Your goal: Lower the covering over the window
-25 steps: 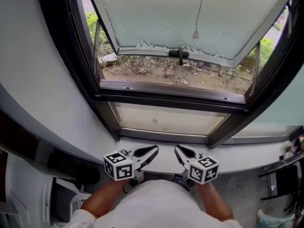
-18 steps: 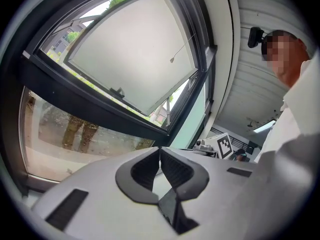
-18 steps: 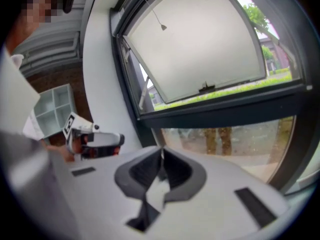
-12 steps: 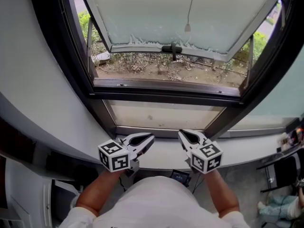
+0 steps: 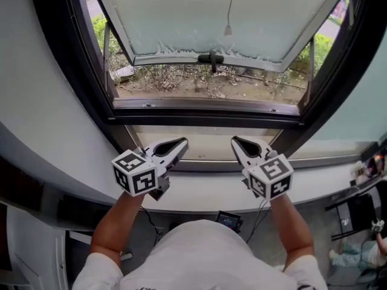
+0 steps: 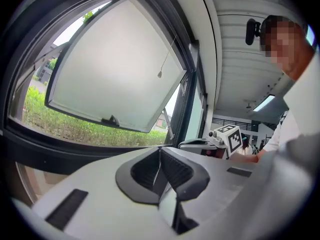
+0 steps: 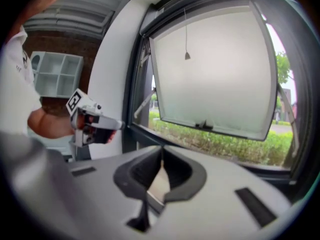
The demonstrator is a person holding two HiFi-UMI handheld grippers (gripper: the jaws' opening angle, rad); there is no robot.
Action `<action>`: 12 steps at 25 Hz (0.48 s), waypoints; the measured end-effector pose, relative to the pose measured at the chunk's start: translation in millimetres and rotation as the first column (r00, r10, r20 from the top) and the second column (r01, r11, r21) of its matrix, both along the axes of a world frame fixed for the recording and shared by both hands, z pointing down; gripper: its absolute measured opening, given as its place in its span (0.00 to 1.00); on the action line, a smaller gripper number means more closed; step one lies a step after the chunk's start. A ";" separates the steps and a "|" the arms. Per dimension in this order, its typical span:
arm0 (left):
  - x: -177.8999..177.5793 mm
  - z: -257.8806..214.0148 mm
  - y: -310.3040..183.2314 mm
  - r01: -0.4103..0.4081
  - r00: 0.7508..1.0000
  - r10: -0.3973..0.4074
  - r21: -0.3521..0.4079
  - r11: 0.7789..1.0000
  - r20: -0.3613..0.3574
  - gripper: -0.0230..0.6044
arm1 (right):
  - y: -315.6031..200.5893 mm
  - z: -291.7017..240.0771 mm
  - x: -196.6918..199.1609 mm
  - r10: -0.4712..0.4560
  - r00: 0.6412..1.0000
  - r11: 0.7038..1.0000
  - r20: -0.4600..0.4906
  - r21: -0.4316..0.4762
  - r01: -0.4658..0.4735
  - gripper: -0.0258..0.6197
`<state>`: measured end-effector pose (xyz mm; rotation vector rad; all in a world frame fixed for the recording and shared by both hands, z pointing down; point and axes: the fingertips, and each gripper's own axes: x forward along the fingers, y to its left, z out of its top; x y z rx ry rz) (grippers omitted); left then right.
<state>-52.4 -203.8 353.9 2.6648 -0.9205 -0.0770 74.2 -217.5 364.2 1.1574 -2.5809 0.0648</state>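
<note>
The left gripper (image 5: 180,145), at 7 o'clock in the head view, and the right gripper (image 5: 237,142), at 5 o'clock, are seen above the white sill (image 5: 199,193). Both are pointed toward 12 o'clock, each with its jaws pressed together on nothing. The weighted pull cord (image 5: 228,30) is hung at 12 o'clock, before the frosted sash (image 5: 181,17) tilted outward, well apart from both grippers. The covering itself cannot be made out.

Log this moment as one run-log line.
left hand-held gripper: shut, empty | right hand-held gripper: shut, empty | pull cord: hanging free, untouched | window: tilted open
</note>
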 end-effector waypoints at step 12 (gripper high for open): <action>1.7 -75.4 -32.8 0.044 0.998 -0.052 0.169 0.985 0.043 0.07 | -35.2 -74.2 -5.9 0.007 1.000 0.988 -0.007 0.153 -0.006 0.08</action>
